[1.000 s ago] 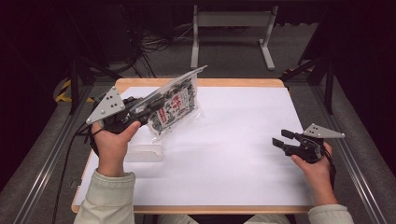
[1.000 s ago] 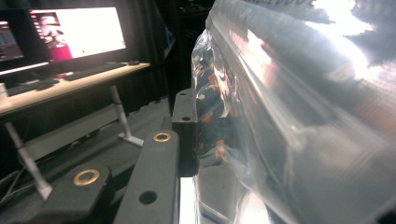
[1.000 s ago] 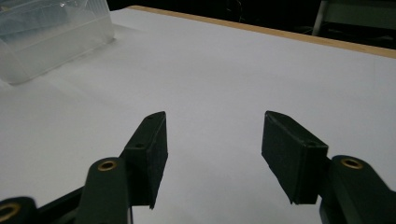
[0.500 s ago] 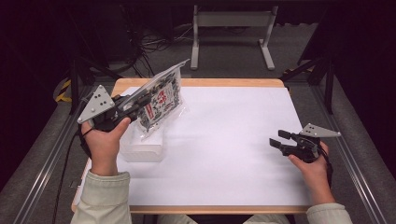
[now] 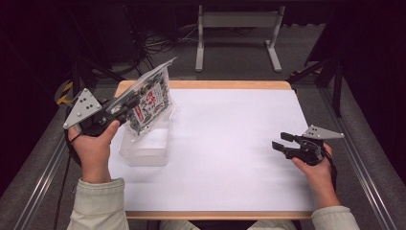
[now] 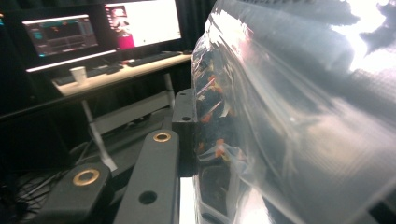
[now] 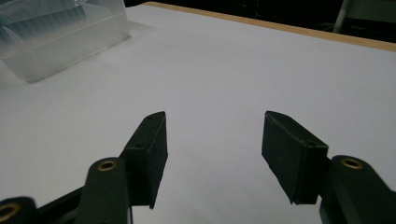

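Crinkling in the clamped left gripper, a glossy clear packet tilts above a translucent box; the right gripper gapes empty.

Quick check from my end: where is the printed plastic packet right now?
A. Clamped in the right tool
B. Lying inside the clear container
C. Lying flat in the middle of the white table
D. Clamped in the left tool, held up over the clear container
D: the left tool is shut on the packet, holding it tilted above the clear container, while the right tool stands open with nothing between its jaws.
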`<action>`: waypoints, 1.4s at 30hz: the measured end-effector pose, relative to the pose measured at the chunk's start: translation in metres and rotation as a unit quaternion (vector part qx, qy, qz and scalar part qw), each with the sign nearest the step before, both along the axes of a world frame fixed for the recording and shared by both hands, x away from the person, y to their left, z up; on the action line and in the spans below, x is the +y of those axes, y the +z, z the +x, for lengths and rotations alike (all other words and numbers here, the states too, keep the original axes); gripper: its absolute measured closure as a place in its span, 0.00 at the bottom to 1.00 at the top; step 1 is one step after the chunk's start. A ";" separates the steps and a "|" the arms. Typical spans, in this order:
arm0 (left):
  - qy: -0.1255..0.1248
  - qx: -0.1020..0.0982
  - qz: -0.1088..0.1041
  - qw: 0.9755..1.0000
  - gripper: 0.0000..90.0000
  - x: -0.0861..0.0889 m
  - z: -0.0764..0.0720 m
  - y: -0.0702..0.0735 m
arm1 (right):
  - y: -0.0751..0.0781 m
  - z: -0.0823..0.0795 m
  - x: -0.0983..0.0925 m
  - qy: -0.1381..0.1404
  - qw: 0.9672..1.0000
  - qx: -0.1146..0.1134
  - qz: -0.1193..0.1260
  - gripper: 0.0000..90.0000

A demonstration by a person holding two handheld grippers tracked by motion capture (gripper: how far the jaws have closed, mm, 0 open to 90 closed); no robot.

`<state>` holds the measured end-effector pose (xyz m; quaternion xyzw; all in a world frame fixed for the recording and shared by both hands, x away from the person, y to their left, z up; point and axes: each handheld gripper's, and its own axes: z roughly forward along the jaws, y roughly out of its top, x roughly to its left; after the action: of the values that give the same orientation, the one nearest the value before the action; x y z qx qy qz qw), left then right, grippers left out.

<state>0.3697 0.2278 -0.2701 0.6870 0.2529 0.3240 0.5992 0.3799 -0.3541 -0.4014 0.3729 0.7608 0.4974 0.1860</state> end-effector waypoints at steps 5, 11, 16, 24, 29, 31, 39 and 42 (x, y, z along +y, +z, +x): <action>0.016 -0.005 0.003 1.000 0.83 0.003 0.000 -0.001 | -0.001 0.000 0.004 0.008 1.000 0.000 -0.006 0.46; 0.022 0.000 0.007 1.000 0.82 0.004 0.004 -0.004 | 0.000 0.000 0.003 0.007 1.000 0.000 -0.001 0.46; 0.022 0.011 0.005 1.000 0.83 0.004 0.008 -0.008 | 0.000 0.000 0.003 0.009 1.000 0.001 0.001 0.46; 0.017 0.030 0.012 0.999 0.82 0.006 0.014 -0.015 | 0.000 0.001 0.003 0.010 1.000 0.002 0.004 0.46; 0.017 0.034 0.009 0.999 0.82 0.007 0.015 -0.018 | 0.001 0.002 0.004 0.013 1.000 0.000 0.007 0.46; 0.018 0.039 0.010 0.999 0.82 0.008 0.016 -0.020 | 0.001 0.003 0.004 0.014 1.000 0.000 0.008 0.46; 0.018 0.052 0.008 0.998 0.82 0.012 0.020 -0.028 | 0.002 0.005 0.008 0.017 1.000 0.000 0.012 0.46; 0.013 0.059 0.008 0.998 0.82 0.013 0.022 -0.031 | 0.002 0.007 0.009 0.021 1.000 -0.001 0.008 0.46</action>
<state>0.3920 0.2408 -0.3016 0.7067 0.2938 0.2922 0.5734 0.3864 -0.3451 -0.3996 0.3580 0.7640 0.5080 0.1736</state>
